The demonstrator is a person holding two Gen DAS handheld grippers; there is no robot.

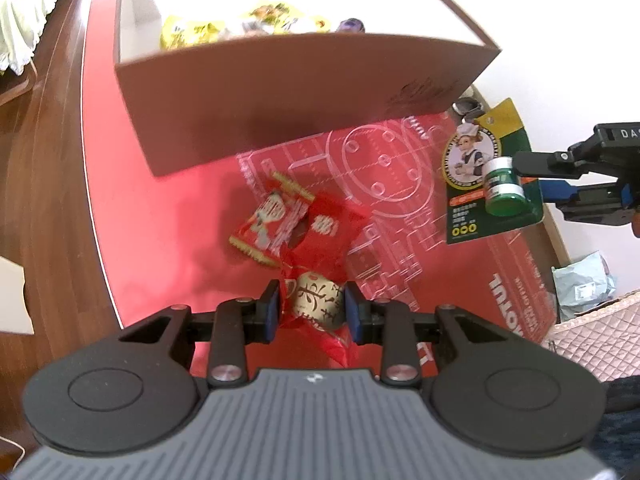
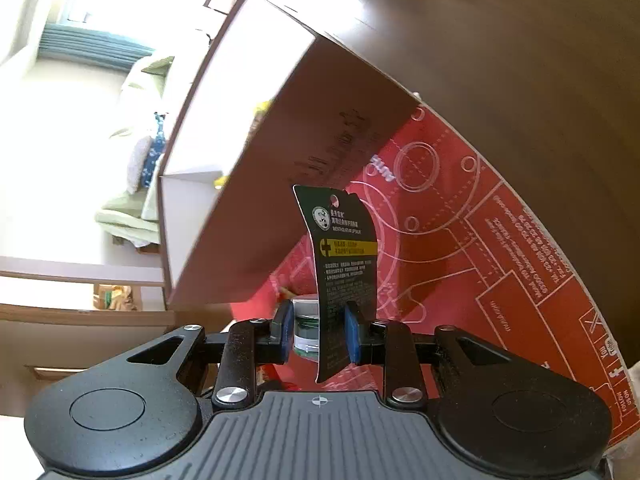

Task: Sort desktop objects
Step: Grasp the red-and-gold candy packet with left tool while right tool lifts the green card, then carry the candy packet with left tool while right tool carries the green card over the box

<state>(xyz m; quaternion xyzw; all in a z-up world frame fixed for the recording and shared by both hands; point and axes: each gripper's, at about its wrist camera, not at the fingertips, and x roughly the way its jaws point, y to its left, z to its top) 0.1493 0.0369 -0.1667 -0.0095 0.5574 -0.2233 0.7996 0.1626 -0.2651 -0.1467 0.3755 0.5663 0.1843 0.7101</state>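
My left gripper (image 1: pixel 313 309) is shut on a red-wrapped candy with a cream calligraphy label (image 1: pixel 318 300), held just above the red mat (image 1: pixel 168 216). Beyond it lie two more red snack packets (image 1: pixel 276 220) on the mat. My right gripper (image 2: pixel 320 330) is shut on a blister card with a small green jar (image 2: pixel 307 330); the card's dark back (image 2: pixel 344 264) faces the right wrist camera. In the left wrist view that card and jar (image 1: pixel 500 188) hang at the right, held by the right gripper (image 1: pixel 532 184). A cardboard box (image 1: pixel 280 100) holding yellow snack packs (image 1: pixel 192 32) stands behind.
A key ring (image 1: pixel 466 106) lies near the box's right corner. The mat rests on a brown wooden table (image 1: pixel 48 160). A pink quilted fabric (image 1: pixel 592 328) and a pale green bag (image 1: pixel 584 284) sit at the right edge. The box wall (image 2: pixel 288 184) stands close to the right gripper.
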